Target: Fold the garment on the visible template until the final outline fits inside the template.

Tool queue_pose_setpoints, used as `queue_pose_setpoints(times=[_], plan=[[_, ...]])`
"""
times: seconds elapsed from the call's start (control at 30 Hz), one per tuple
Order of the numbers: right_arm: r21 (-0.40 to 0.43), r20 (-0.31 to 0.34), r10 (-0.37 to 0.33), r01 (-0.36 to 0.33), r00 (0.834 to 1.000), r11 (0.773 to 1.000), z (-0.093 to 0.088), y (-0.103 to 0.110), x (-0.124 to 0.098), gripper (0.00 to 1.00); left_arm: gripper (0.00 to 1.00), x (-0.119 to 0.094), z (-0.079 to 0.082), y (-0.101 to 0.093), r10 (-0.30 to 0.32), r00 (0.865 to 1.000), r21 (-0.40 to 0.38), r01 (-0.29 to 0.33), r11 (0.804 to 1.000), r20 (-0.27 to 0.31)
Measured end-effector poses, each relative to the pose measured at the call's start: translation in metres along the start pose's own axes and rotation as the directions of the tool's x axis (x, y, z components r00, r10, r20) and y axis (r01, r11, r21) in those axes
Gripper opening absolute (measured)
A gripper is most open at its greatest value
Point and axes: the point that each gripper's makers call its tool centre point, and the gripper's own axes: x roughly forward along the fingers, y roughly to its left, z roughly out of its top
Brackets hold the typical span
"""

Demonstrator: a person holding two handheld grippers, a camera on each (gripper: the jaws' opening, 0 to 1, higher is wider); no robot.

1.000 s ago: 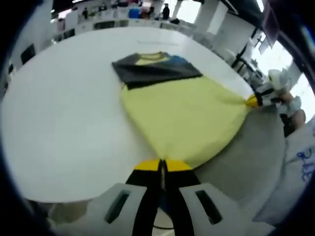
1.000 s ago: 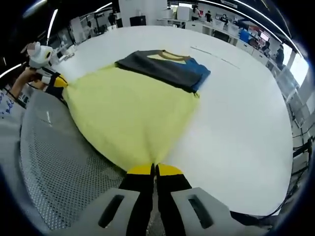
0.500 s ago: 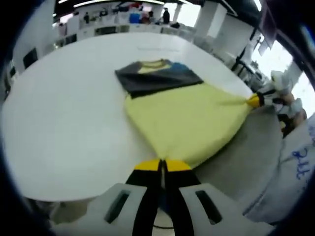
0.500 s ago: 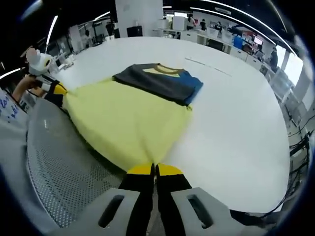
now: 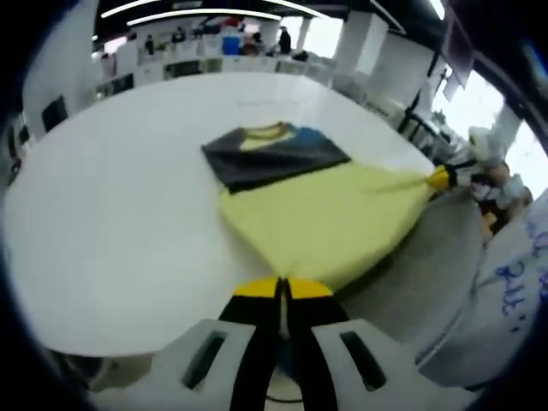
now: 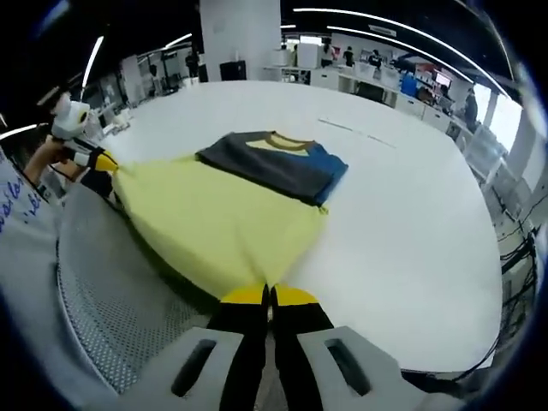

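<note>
Yellow cloth shirt with dark grey top point(image 5: 321, 214) point(image 6: 223, 218) lying on big white round table point(image 5: 120, 214) point(image 6: 411, 231). Left gripper point(image 5: 281, 287) and right gripper point(image 6: 267, 295) each pinched tight on a bottom corner, lifted up. Fold just starting; most folding left. Template not clear to see.

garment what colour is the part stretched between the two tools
Pale yellow; the garment has a dark grey top section with a blue sleeve. It shows best in the right gripper view.

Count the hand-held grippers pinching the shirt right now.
2. The left hand-held gripper is shut on one corner of the yellow shirt; the right hand-held gripper is shut on the other corner.
</note>
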Motion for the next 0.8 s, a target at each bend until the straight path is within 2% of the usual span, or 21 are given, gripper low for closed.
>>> queue_pose_setpoints(times=[0.3, 0.47, 0.53, 0.7, 0.8], plan=[[-0.01, 0.045, 0.0, 0.0, 0.999, 1.0, 0.011, 0.001, -0.009, 0.02, 0.0, -0.015, 0.019, -0.005, -0.002, 0.998, 0.034, -0.001, 0.999, 0.062], [-0.004, 0.103, 0.0, 0.0, 0.995, 1.0, 0.022, 0.002, -0.018, 0.02, 0.0, -0.023, 0.025, -0.013, -0.031, 0.995, 0.049, 0.026, 0.998, 0.099], [-0.01, 0.114, 0.0, 0.001, 0.993, 1.0, 0.025, 0.001, -0.022, 0.02, 0.0, -0.025, 0.029, -0.016, -0.063, 0.99, 0.027, 0.06, 0.998, 0.125], [-0.026, 0.121, -0.005, 0.008, 0.993, 1.0, 0.029, -0.005, -0.032, 0.02, 0.0, -0.034, 0.032, -0.014, -0.032, 0.992, 0.047, 0.027, 0.999, 0.125], [-0.028, 0.146, -0.001, 0.006, 0.989, 1.0, 0.035, -0.005, -0.039, 0.02, 0.0, -0.042, 0.043, -0.013, -0.005, 0.987, 0.072, -0.006, 0.997, 0.161]])
